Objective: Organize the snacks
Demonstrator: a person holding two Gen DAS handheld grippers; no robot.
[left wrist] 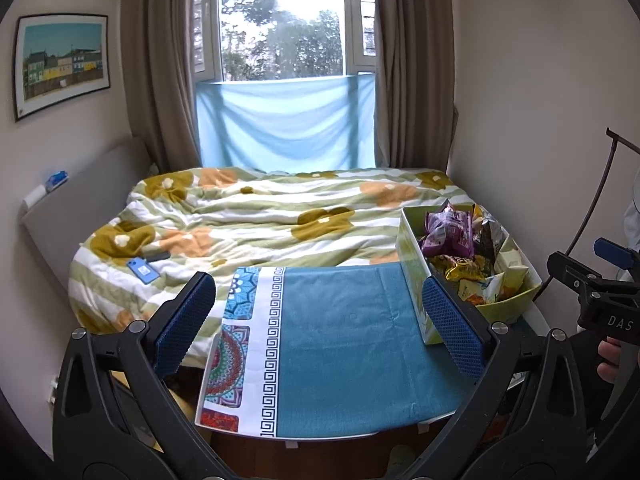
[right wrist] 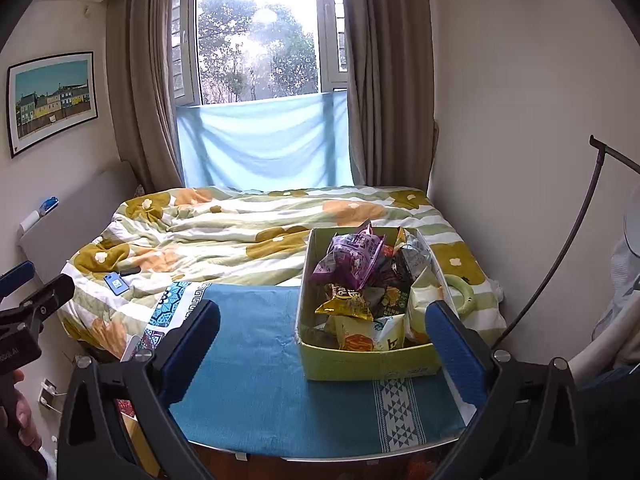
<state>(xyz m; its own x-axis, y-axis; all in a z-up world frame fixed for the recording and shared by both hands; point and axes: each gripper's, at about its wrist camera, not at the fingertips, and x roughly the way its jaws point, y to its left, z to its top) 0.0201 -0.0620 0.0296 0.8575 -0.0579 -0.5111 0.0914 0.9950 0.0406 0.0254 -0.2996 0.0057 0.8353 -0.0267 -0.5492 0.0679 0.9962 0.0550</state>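
1. One green box (right wrist: 368, 364) is set on the teal cloth (right wrist: 256, 360), at 1 o'clock in the right wrist view.
2. One purple packet (right wrist: 352, 260) tops the heaped snacks; others cannot be counted.
3. Both tongs, the left gripper (left wrist: 320, 312) and right gripper (right wrist: 332, 344), are held wide open, empty.
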